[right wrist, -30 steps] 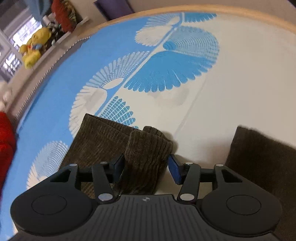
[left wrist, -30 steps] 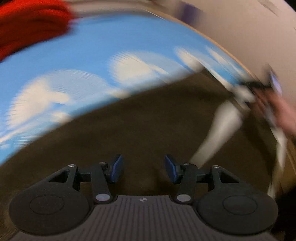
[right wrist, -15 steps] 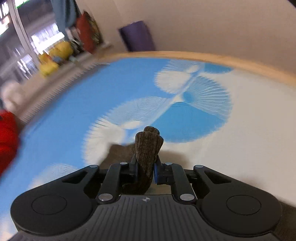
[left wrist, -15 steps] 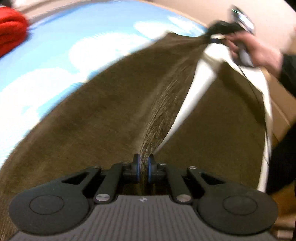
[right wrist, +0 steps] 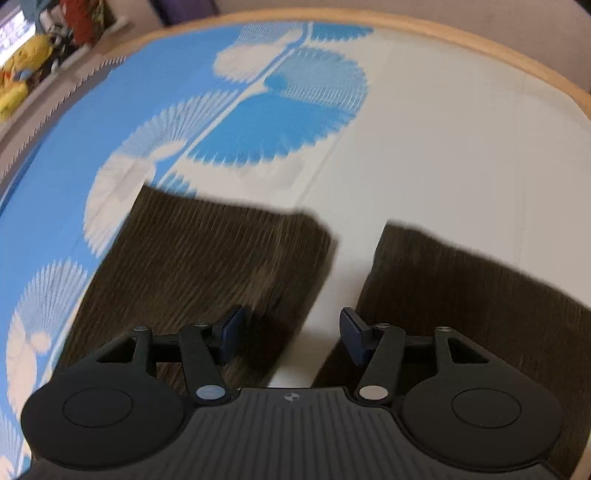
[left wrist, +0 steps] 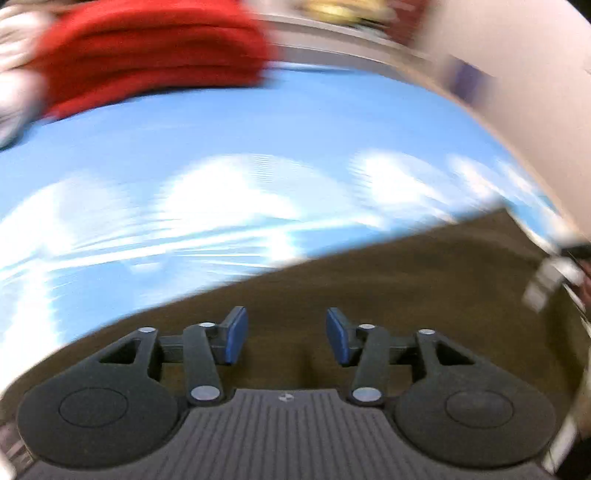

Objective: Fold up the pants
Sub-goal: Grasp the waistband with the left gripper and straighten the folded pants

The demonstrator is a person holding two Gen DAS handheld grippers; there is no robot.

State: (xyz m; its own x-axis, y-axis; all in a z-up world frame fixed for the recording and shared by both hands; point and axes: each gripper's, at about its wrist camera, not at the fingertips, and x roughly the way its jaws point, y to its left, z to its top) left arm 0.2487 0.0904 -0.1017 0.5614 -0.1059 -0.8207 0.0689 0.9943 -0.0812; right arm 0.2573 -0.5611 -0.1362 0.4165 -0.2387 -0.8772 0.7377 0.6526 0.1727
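Both grippers have let go of the brown pants (right wrist: 207, 266) since half a second ago: left gripper (left wrist: 286, 334) and right gripper (right wrist: 290, 334) now gape empty. Only the right view shows two separate legs flat on the blue-and-white mat (right wrist: 424, 147); only the left shows a red bundle (left wrist: 147, 51).

A blue-and-white bedspread (right wrist: 424, 140) printed with fan-shaped motifs covered the surface, edged by a light wooden rim (right wrist: 461, 40). A red folded blanket (left wrist: 147, 51) lay at the far edge in the blurred left wrist view, just beside something pale at the frame's left (left wrist: 14, 92) that was too smeared to identify. In the right wrist view, a yellow plush toy (right wrist: 18, 74) sat off the top left corner, near a dark purple object (right wrist: 184, 11) against the beige wall (right wrist: 406, 11).
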